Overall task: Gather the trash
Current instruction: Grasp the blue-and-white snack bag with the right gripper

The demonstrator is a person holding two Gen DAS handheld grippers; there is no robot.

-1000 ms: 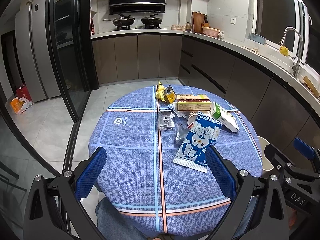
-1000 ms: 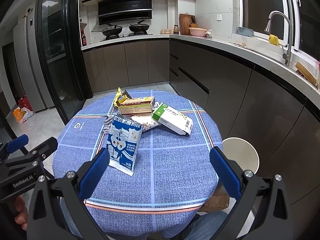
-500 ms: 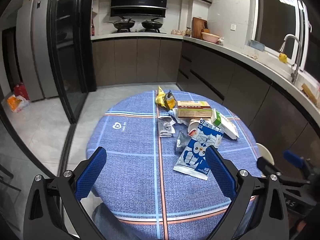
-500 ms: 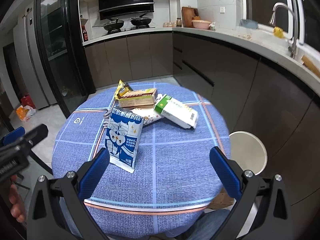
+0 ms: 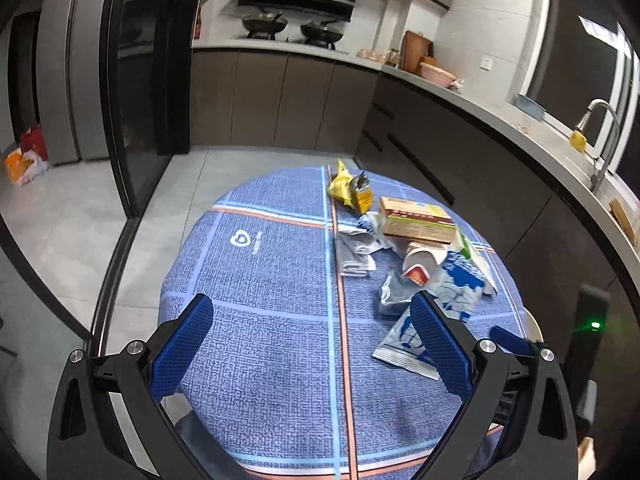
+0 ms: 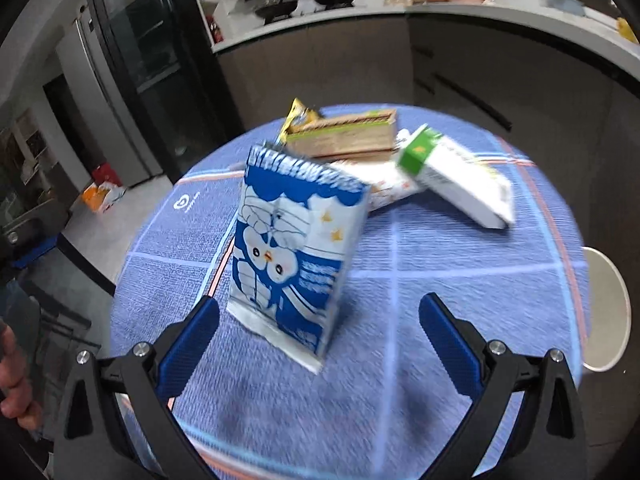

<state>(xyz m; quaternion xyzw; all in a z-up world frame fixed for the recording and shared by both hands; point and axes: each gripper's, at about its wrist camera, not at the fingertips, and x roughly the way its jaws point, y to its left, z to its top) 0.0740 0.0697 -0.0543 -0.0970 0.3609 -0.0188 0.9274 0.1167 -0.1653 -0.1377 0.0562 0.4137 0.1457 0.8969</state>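
A pile of trash lies on a round table with a blue checked cloth point(image 5: 260, 280). It holds a blue-and-white snack bag point(image 6: 292, 248), a tan box point(image 6: 344, 136), a green-and-white carton point(image 6: 456, 176), a yellow wrapper point(image 5: 346, 188), a paper cup point(image 5: 420, 264) and grey foil wrappers point(image 5: 354, 250). My right gripper point(image 6: 320, 336) is open and empty, low over the cloth, just short of the blue bag. My left gripper point(image 5: 312, 344) is open and empty above the table's near left part. The blue bag also shows in the left wrist view point(image 5: 436, 312).
A white round bin point(image 6: 608, 312) stands on the floor to the right of the table. Dark kitchen cabinets and a grey countertop point(image 5: 500, 120) curve behind and to the right. A glass door and fridge point(image 5: 60, 80) stand at the left. Bags point(image 5: 24, 160) lie on the floor.
My right gripper has moved forward and down toward the blue bag, which now looms large. My left gripper has shifted left and tilted. Both stay open.
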